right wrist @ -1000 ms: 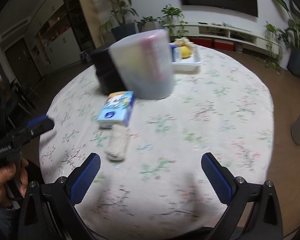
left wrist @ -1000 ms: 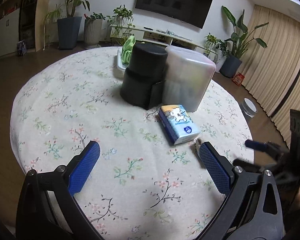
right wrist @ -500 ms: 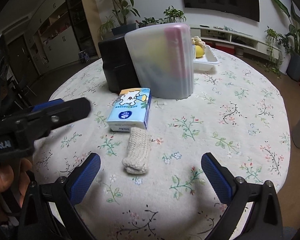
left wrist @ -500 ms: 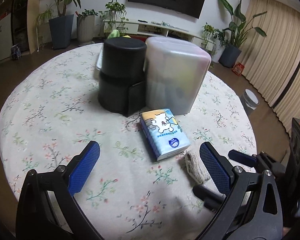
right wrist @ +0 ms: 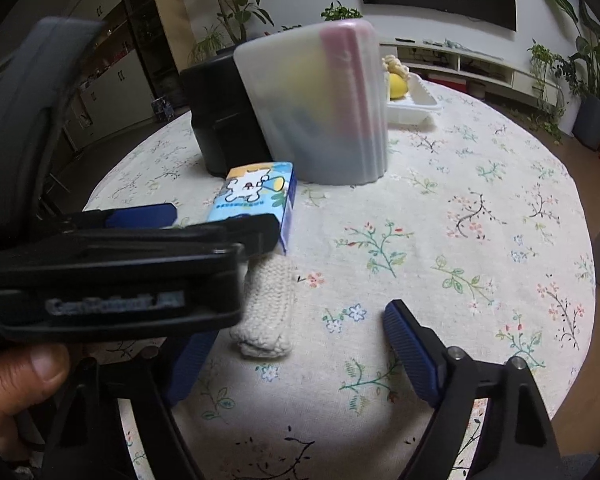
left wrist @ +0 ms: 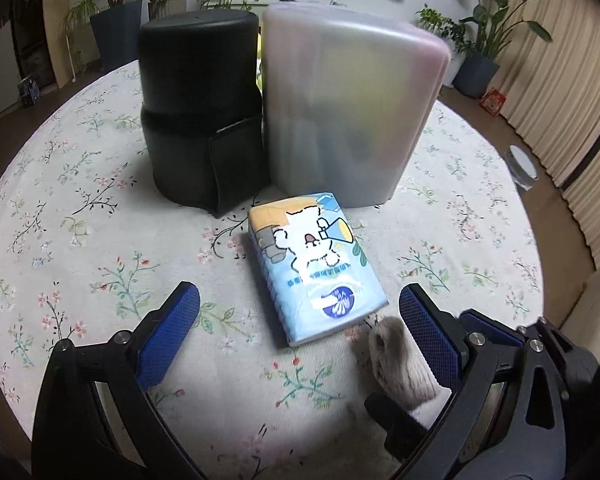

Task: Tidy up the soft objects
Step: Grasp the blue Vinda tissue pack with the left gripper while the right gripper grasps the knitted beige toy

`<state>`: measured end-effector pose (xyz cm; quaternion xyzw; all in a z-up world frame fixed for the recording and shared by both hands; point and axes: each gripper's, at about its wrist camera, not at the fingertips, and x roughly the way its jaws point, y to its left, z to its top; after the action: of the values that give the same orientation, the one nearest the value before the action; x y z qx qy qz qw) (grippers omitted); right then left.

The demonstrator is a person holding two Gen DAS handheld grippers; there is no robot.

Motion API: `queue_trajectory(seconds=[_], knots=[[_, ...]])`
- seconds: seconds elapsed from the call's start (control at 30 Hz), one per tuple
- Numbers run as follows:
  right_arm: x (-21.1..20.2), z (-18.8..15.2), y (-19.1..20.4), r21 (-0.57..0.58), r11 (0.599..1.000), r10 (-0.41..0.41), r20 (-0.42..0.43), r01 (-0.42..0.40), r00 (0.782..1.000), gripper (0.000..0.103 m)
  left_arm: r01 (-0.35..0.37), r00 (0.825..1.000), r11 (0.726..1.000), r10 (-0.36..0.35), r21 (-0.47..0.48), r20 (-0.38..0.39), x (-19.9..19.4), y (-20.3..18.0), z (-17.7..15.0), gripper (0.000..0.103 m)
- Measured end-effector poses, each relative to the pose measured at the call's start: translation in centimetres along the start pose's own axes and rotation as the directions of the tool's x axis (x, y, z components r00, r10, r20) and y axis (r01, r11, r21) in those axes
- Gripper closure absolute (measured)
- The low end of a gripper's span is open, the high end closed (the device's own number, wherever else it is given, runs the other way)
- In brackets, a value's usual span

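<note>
**Cream knit roll lies between two open grippers on a floral table**

Cream-coloured knitted wool, rolled into a short tube, is the nearest object. This knit roll [right wrist: 266, 308] lies on the floral tablecloth [right wrist: 460, 240], its long axis pointing away from the person toward the tissue pack. The right gripper [right wrist: 296, 356] has its blue pads spread wide and empty, and the roll sits just ahead of the gap, toward its left pad. The left gripper [left wrist: 300, 328] is also spread wide and holds nothing; the roll [left wrist: 400, 364] lies against the inner side of its right finger, not centred. Judging by this, the right gripper is better lined up to close across the roll.

Just beyond, the blue tissue pack [left wrist: 314, 266] lies flat, its near end close to the roll's far end. Farther still, a black cylindrical container [left wrist: 200, 112] and a frosted plastic box [left wrist: 348, 104] stand side by side.

Only the right wrist view shows the roll's full length, a white tray [right wrist: 414, 106] with something yellow behind the box, and the left gripper's body crossing in front. Only the left view shows the pack's whole top.
</note>
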<state>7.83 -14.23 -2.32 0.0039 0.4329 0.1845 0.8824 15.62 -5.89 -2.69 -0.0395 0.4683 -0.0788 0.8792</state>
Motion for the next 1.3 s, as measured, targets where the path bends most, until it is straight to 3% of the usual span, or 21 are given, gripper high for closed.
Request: queue_trajectory(seconds=[0.17, 0.57, 0.8, 1.03, 1.23, 1.3], knots=[[0.2, 0.0, 0.2, -0.01, 1.0, -0.022, 0.017, 0.022, 1.0, 0.026, -0.05, 0.999, 0.999, 0.05, -0.011, -0.023, 1.3, -0.3, 0.8, 0.002], [0.3, 0.1, 0.2, -0.02, 0.999, -0.037, 0.03, 0.037, 0.999, 0.027, -0.15, 0.988, 0.989, 0.15, 0.009, -0.042, 2.3, -0.9, 0.8, 0.002], [0.3, 0.3, 0.4, -0.022, 0.999, -0.042, 0.016, 0.043, 0.999, 0.029, -0.158, 0.986, 0.987, 0.157, -0.005, -0.049, 2.0, -0.1, 0.4, 0.001], [0.5, 0.3, 1.6, -0.076, 0.995, -0.06, 0.002, 0.06, 0.998, 0.04, -0.167, 0.985, 0.985, 0.166, -0.036, -0.044, 1.7, 0.7, 0.3, 0.001], [0.4, 0.0, 2.1, -0.12, 0.991, -0.064, 0.007, 0.065, 0.998, 0.058, -0.165, 0.986, 0.985, 0.164, -0.043, -0.031, 1.8, 0.7, 0.2, 0.004], [0.3, -0.3, 2.4, -0.137, 0.988, -0.067, 0.008, 0.068, 0.998, 0.059, -0.147, 0.989, 0.988, 0.146, -0.046, -0.026, 1.5, 0.9, 0.1, 0.004]])
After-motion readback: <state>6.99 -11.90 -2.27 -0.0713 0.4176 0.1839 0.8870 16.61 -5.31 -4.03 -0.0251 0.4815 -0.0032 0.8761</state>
